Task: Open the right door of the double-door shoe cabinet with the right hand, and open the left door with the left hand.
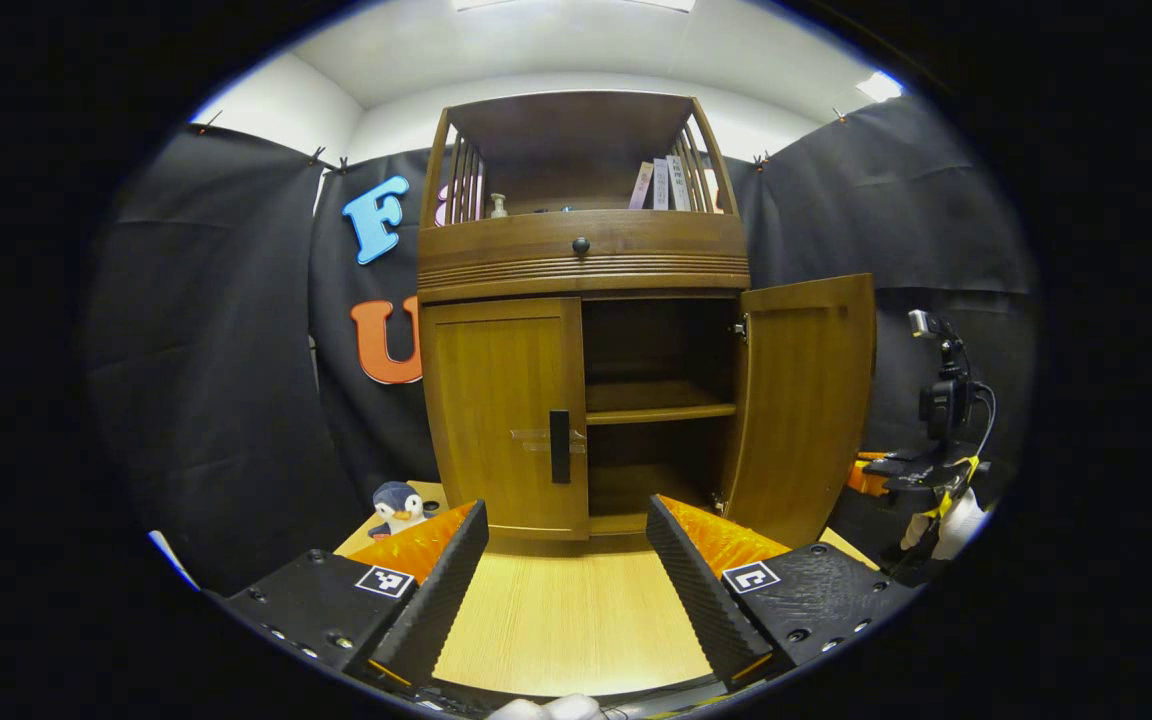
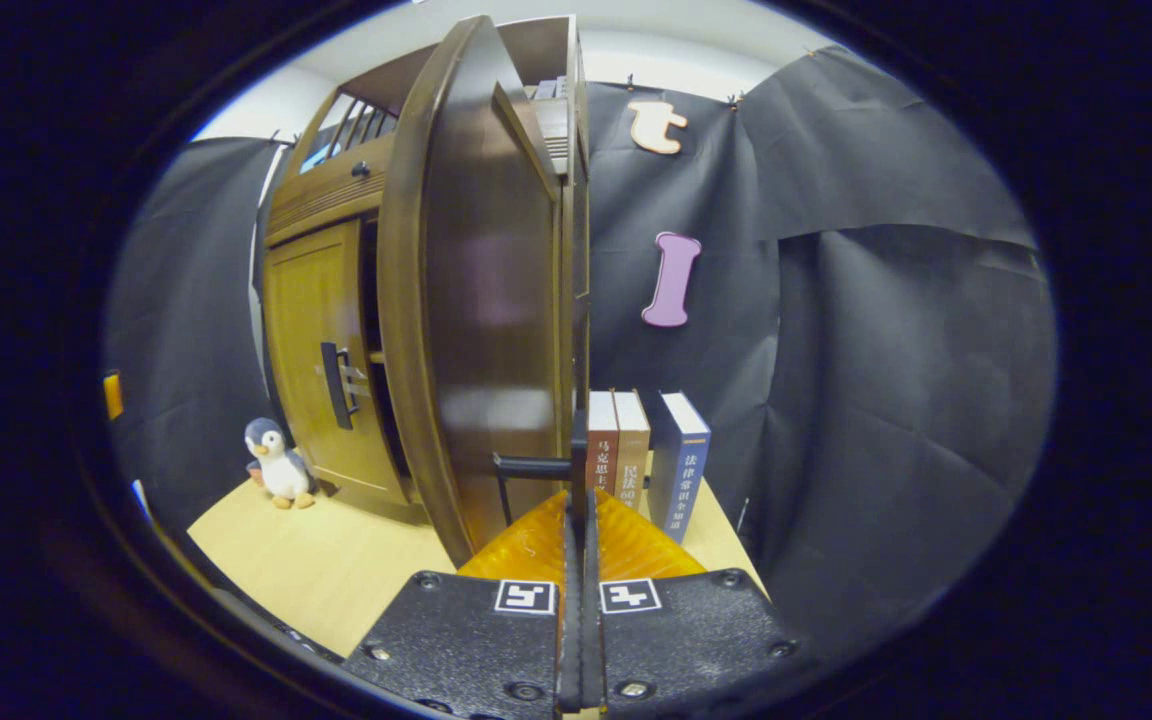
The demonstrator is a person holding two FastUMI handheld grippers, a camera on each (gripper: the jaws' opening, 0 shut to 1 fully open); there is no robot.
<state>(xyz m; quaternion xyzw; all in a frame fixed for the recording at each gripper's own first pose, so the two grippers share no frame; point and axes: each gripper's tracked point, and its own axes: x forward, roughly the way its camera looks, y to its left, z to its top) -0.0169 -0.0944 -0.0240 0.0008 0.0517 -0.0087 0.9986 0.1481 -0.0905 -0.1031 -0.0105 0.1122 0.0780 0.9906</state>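
Note:
The wooden shoe cabinet (image 1: 581,260) stands on a light table. Its left door (image 1: 496,420) is closed, with a black handle (image 1: 560,446) at its inner edge. The right door (image 1: 806,400) is swung wide, baring two dark shelves inside. My left gripper (image 1: 568,520) is open, low in front of the cabinet, a short way from the left handle and touching nothing. In the right gripper view, my right gripper (image 2: 579,510) is shut on the thin black handle (image 2: 581,440) of the right door (image 2: 486,330), seen edge-on. The right gripper (image 1: 936,470) also shows beyond the open door.
A penguin toy (image 1: 396,507) sits on the table (image 1: 566,620) left of the cabinet. Three books (image 2: 636,450) stand upright behind the open right door, against the black cloth. Books (image 1: 661,185) and a small bottle (image 1: 498,205) rest on the cabinet's top shelf.

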